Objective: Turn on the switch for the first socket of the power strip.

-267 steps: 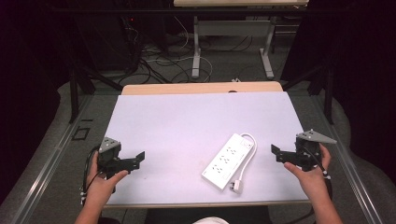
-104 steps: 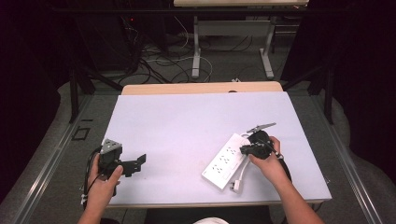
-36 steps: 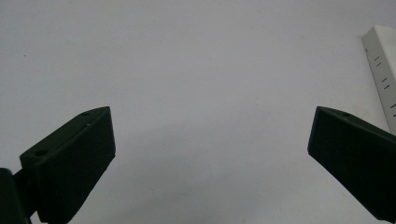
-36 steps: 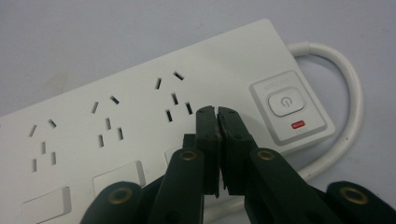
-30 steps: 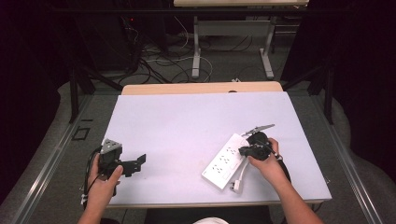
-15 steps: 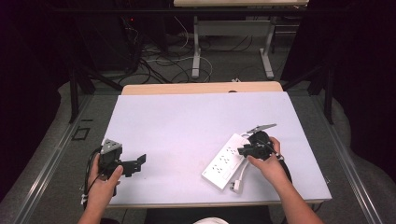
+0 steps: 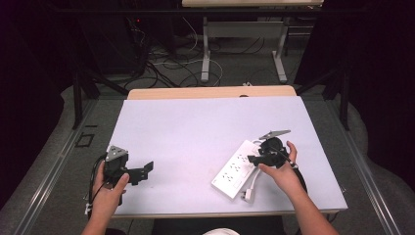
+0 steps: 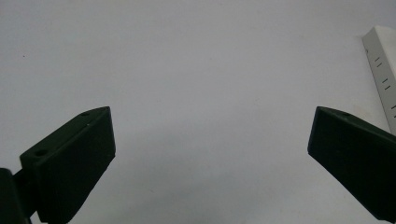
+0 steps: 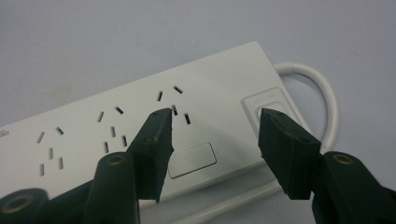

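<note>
A white power strip (image 7: 234,169) lies slantwise on the right half of the table, its cord and plug (image 7: 247,195) curled along its near side. My right gripper (image 7: 252,159) hovers low over the strip's far end. In the right gripper view its jaws stand apart above the strip (image 9: 93,135), one over an outlet group, the other by the round switch (image 9: 271,106). These jaws have just been opening, and nothing is between them. My left gripper (image 7: 147,169) rests near the table's front left, open and empty. The strip's edge (image 8: 385,60) shows to the right of its wide-spread gripper (image 8: 210,126).
The pale lilac table top (image 7: 195,127) has a wooden strip along its far edge. The white cord loop (image 9: 322,93) bulges past the strip's switch end. Beyond the table are desk legs and floor cables (image 7: 205,58).
Since the earliest frame my right hand has come in from the table's right edge to the power strip. Over the last second neither hand has shifted.
</note>
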`<state>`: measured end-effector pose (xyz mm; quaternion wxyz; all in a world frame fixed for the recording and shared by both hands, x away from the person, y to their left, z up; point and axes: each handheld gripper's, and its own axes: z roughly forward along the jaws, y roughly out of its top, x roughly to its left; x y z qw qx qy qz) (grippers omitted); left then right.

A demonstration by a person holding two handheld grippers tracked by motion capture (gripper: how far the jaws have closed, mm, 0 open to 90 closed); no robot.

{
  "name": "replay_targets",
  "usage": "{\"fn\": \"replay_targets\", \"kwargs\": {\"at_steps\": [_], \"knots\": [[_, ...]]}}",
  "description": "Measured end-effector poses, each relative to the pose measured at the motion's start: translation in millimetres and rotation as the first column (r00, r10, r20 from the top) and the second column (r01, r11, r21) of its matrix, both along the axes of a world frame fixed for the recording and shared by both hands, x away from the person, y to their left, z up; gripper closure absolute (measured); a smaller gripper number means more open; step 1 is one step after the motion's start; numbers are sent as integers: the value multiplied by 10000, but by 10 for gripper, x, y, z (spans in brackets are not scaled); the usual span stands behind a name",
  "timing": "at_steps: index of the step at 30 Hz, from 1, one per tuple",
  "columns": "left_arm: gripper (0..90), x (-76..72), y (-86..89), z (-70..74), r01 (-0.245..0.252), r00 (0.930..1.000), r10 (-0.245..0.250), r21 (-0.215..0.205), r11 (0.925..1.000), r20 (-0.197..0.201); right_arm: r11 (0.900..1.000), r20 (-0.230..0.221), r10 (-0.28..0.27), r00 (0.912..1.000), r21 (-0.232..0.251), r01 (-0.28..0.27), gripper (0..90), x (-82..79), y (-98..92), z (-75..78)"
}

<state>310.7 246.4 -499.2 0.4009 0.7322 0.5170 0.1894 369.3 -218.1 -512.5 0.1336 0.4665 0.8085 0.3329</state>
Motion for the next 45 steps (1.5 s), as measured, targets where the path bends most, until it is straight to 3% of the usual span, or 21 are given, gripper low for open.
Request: {"fn": "replay_targets", "kwargs": {"at_steps": [12,19,23,27,31,36,45], "knots": [[8,-6,14,12,-107,9999,107,-52,9999,7,9998,111,-168,9998,135,167,341,-6,6,57],[8,-2,31,7,-40,10000,40,72,10000,-53,9996,-304,-282,9991,44,284,221,-11,5,72],[8,-2,32,10,-90,10000,90,0,10000,-24,9987,-489,-412,9980,276,426,154,-33,-27,113],[8,1,27,3,-139,9999,139,-20,9999,36,9994,-153,-356,9992,-40,355,101,-49,-84,168],[8,0,31,5,-159,9999,160,-46,9999,34,9974,189,-708,9973,-81,710,0,-78,-141,215],[8,-3,49,18,-194,9998,194,-62,9998,-27,9940,682,-1052,9921,-236,1070,0,-119,-219,267],[8,-4,58,21,-265,9996,265,-116,9996,26,9920,1040,-1241,9868,-92,1257,0,-225,-330,356]]}}
